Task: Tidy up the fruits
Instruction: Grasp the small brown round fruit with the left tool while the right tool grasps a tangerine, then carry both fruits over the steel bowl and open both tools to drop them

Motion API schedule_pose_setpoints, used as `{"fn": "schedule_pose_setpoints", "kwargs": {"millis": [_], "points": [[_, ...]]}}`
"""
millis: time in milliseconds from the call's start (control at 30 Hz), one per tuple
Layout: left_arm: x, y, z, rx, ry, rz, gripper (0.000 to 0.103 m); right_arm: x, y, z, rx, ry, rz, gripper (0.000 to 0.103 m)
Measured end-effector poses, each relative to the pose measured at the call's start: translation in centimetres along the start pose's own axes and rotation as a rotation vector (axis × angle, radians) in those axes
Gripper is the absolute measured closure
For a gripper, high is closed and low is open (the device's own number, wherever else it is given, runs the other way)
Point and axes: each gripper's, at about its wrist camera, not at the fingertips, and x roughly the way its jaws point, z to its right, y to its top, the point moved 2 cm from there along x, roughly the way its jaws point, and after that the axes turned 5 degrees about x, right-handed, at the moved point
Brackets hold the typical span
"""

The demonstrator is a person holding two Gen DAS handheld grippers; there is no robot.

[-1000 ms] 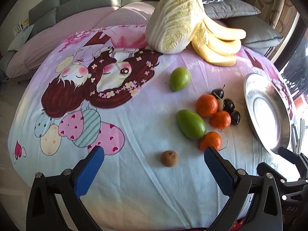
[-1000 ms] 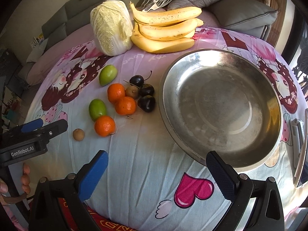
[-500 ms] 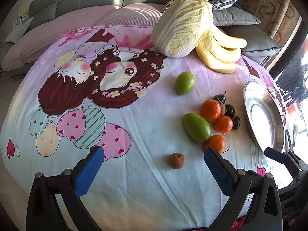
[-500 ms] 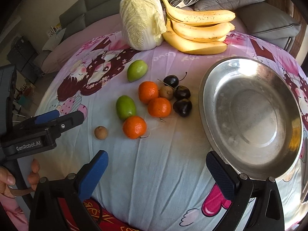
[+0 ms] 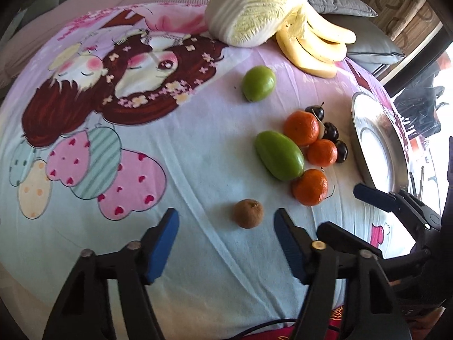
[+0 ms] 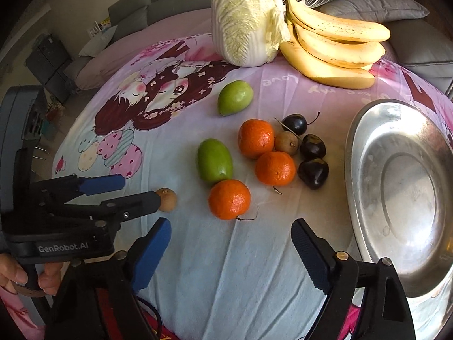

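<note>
The left tool point(image 5: 226, 240) is hovering open over the surface point(image 5: 198, 170), its blue pads point(image 5: 161, 243) flanking a small brown fruit point(image 5: 248, 213) lying just ahead of them (not touching either pad). The right tool point(image 6: 230, 250) is also gaping wide and holding nothing, with an orange point(image 6: 229, 199) lying just beyond its tips. The steel plate point(image 6: 365, 198) is sitting to the right, beside the cherries point(image 6: 312, 172).

Cartoon bedsheet point(image 6: 254, 269) – fruits, cabbage point(image 6: 246, 19), steel plate point(image 6: 368, 198).
</note>
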Motion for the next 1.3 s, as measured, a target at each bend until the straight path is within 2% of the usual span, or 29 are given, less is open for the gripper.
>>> {"fn": "schedule_pose_setpoints", "kwargs": {"millis": [33,100,233,300,400,533,633,667,767,933,1167,1300], "points": [[0.2,0.0,0.0,-0.002,-0.013,-0.008,0.041,0.2,0.1,-0.1,-0.007,-0.004,0.000,0.018],[0.6,0.0,-0.1,0.000,-0.035,-0.020,0.045,0.6,0.3,-0.2,-0.022,-0.007,-0.002,0.029],[1.3,0.1,0.1,0.010,-0.065,-0.037,0.054,1.1,0.6,-0.4,-0.041,0.006,-0.009,0.036],[1.6,0.2,0.2,0.019,-0.073,-0.041,0.061,1.3,0.7,-0.6,-0.050,0.013,-0.011,0.043],[2.0,0.3,0.6,0.036,-0.079,-0.045,0.065,1.8,0.9,-0.7,-0.056,0.022,-0.020,0.050],[2.2,0.4,0.7,0.044,-0.077,-0.049,0.069,2.2,0.9,-0.6,-0.054,0.030,-0.022,0.051],[2.5,0.5,0.9,0.053,-0.078,-0.049,0.076,2.4,0.9,-0.5,-0.045,0.042,-0.025,0.054],[2.4,0.4,0.9,0.057,-0.077,-0.049,0.076,2.4,0.9,-0.4,-0.042,0.041,-0.024,0.058],[2.2,0.3,1.0,0.067,-0.066,-0.043,0.076,2.2,1.0,-0.3,-0.037,0.050,-0.017,0.063],[2.1,0.5,1.3,0.075,-0.047,-0.032,0.076,1.9,0.9,-0.6,-0.048,0.053,-0.014,0.063],[0.2,1.5,1.1,0.053,-0.019,0.019,0.076,-0.6,1.5,-0.4,-0.029,0.069,0.054,0.063],[-1.0,3.1,1.8,0.032,-0.019,0.054,0.076,-2.5,2.7,0.7,0.011,0.047,0.110,0.064]]}}
